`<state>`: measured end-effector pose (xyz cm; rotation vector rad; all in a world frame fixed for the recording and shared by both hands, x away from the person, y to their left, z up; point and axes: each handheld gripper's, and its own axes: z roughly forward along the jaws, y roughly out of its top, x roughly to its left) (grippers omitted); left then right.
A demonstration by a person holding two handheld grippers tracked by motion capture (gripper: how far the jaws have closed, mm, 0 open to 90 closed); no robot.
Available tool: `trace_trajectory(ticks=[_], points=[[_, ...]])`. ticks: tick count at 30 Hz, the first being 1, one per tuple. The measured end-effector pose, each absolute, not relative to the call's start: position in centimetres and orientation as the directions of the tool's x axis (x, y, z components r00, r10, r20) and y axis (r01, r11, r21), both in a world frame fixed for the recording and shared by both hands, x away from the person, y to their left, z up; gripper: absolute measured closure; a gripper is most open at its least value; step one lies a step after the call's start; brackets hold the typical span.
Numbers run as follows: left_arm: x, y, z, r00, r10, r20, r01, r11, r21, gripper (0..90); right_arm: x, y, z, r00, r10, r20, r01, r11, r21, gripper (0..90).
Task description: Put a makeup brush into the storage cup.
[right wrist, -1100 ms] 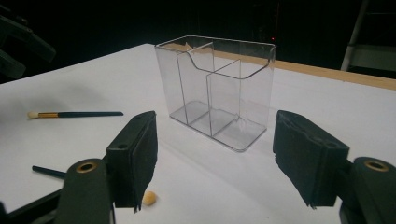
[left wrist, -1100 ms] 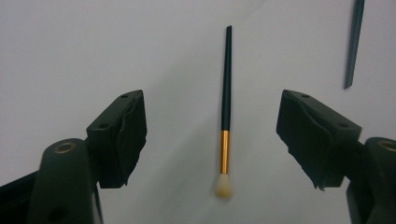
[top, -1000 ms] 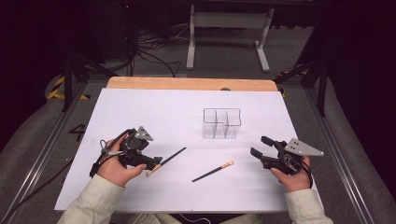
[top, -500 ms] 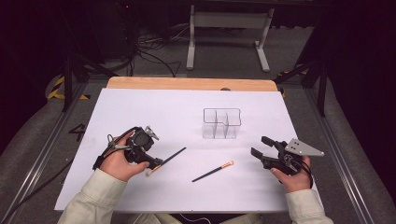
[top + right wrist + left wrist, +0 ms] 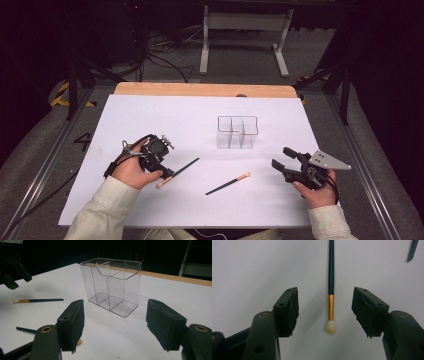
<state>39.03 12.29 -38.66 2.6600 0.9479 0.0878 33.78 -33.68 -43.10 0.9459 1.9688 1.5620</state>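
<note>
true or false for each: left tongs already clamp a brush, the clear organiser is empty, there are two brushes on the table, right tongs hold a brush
1. The left tongs clamp the near black-handled makeup brush with the gold ferrule. False: it lies between the open jaws, which have just been closing.
2. The clear plastic three-compartment organiser is empty. True.
3. Two brushes lie on the white table. True; the second black-handled brush lies nearer the middle.
4. The right tongs hold a brush. False: open, empty.

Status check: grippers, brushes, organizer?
Left gripper open, jaws just closing around left brush, no contact. Right gripper open, empty. Second brush and clear organizer untouched. Nothing blocking.
</note>
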Motion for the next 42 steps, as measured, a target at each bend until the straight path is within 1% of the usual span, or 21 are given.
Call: trace_trajectory(ticks=[10, 15, 23, 30, 34, 40, 42], points=[[39.6, 11.5, -39.7, 0.769, 0.638, -0.031, 0.625, -0.742, 0.24, 47.7, 33.4, -34.1, -43.1, -0.655, 0.753, 0.062, 0.234, 0.125, 0.964, 32.1], [39.7, 11.4, -40.0, 0.773, 0.634, -0.042, 0.624, -0.746, 0.23, 49.2, 33.3, -34.1, -43.1, -0.65, 0.758, 0.057, 0.231, 0.125, 0.965, 32.7], [39.9, 11.2, -40.8, 0.785, 0.616, -0.06, 0.616, -0.766, 0.183, 54.8, 33.2, -34.1, -42.9, -0.648, 0.76, 0.048, 0.217, 0.124, 0.968, 33.8], [39.9, 11.1, -41.4, 0.796, 0.6, -0.081, 0.605, -0.781, 0.158, 59.7, 33.3, -34.1, -42.9, -0.651, 0.758, 0.045, 0.215, 0.127, 0.968, 36.4], [39.9, 11.0, -41.6, 0.798, 0.597, -0.083, 0.603, -0.784, 0.151, 60.9, 33.2, -34.0, -42.9, -0.659, 0.751, 0.039, 0.211, 0.134, 0.968, 43.5], [40.1, 10.8, -41.9, 0.809, 0.58, -0.093, 0.588, -0.797, 0.14, 61.6, 33.2, -34.0, -42.9, -0.665, 0.745, 0.045, 0.216, 0.134, 0.967, 46.2], [40.1, 10.8, -42.0, 0.812, 0.576, -0.094, 0.584, -0.801, 0.136, 63.1, 33.2, -33.9, -42.9, -0.667, 0.744, 0.046, 0.216, 0.134, 0.967, 47.2]])
